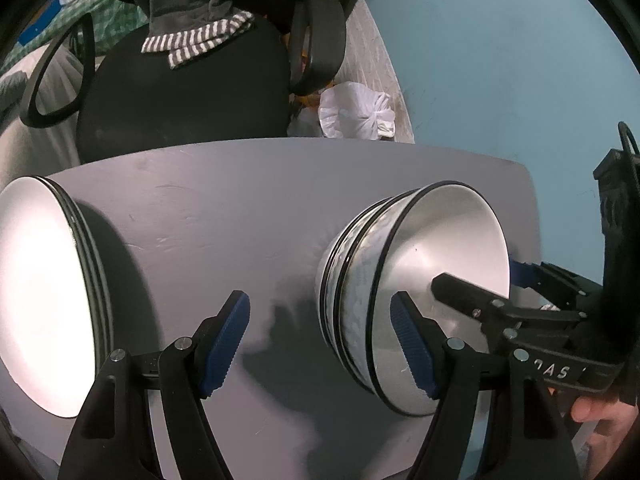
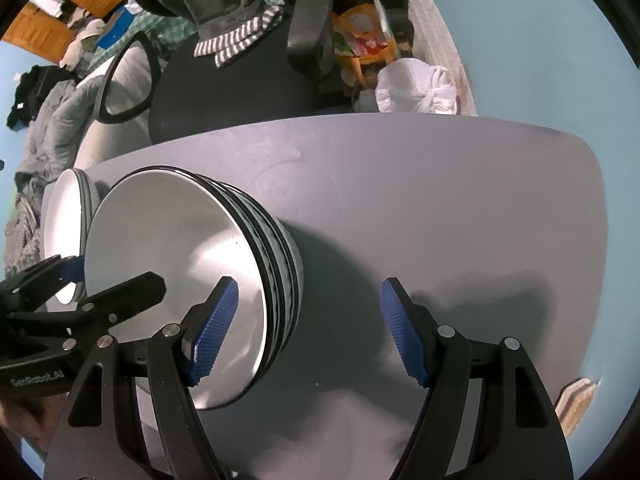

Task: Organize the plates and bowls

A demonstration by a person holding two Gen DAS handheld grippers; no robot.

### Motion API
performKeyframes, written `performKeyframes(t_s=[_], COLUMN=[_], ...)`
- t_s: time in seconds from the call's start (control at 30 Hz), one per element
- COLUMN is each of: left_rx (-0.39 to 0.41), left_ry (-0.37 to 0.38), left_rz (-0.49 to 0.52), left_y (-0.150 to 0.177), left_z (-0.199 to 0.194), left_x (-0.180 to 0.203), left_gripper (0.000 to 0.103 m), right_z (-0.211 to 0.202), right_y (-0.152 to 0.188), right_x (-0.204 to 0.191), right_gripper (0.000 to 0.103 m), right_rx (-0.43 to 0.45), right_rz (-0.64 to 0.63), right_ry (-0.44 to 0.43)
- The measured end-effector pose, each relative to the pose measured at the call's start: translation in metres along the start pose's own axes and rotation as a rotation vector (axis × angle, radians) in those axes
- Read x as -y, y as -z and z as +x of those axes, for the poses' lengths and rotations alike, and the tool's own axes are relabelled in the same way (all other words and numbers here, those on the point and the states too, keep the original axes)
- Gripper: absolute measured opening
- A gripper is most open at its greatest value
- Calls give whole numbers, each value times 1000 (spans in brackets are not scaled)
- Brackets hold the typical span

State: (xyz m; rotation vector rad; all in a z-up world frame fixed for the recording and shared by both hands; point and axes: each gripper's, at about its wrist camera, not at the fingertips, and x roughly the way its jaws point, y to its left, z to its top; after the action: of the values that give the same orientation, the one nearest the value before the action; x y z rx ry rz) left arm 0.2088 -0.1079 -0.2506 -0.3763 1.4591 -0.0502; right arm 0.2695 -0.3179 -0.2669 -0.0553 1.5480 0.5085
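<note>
A stack of several nested white bowls [image 1: 440, 248] [image 2: 172, 240] with black rims stands on the grey table [image 1: 224, 216] [image 2: 440, 200]. A stack of white plates [image 1: 36, 300] [image 2: 66, 216] lies to its left. My left gripper [image 1: 320, 344] [image 2: 114, 276] is open and straddles the left wall of the top bowl, one finger inside and one outside. My right gripper [image 2: 310, 332] [image 1: 480, 276] is open and straddles the right wall the same way. No pad visibly presses on the bowl.
A black office chair [image 1: 180, 112] [image 2: 224, 92] with a striped cloth over it stands behind the table. A tied white plastic bag [image 1: 356, 116] [image 2: 416, 88] lies on the floor beyond the far edge. A hand [image 1: 600, 412] holds the right gripper.
</note>
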Motion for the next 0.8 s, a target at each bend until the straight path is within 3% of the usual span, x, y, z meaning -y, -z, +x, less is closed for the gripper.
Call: performKeyframes(t_s=[0.43,0.8], left_rx=[-14,-31], left_ry=[36,69], left_rz=[-40,9], left_y=[-6,-7], left_z=[10,11], left_x=[-3,6], left_gripper=[73,42], right_z=[12,15], right_y=[-4,-6], right_x=[0,-1], right_gripper=[73,73], right_rx=[-38,-46], right_rz=[-18,-12], right_ry=[-28,-57])
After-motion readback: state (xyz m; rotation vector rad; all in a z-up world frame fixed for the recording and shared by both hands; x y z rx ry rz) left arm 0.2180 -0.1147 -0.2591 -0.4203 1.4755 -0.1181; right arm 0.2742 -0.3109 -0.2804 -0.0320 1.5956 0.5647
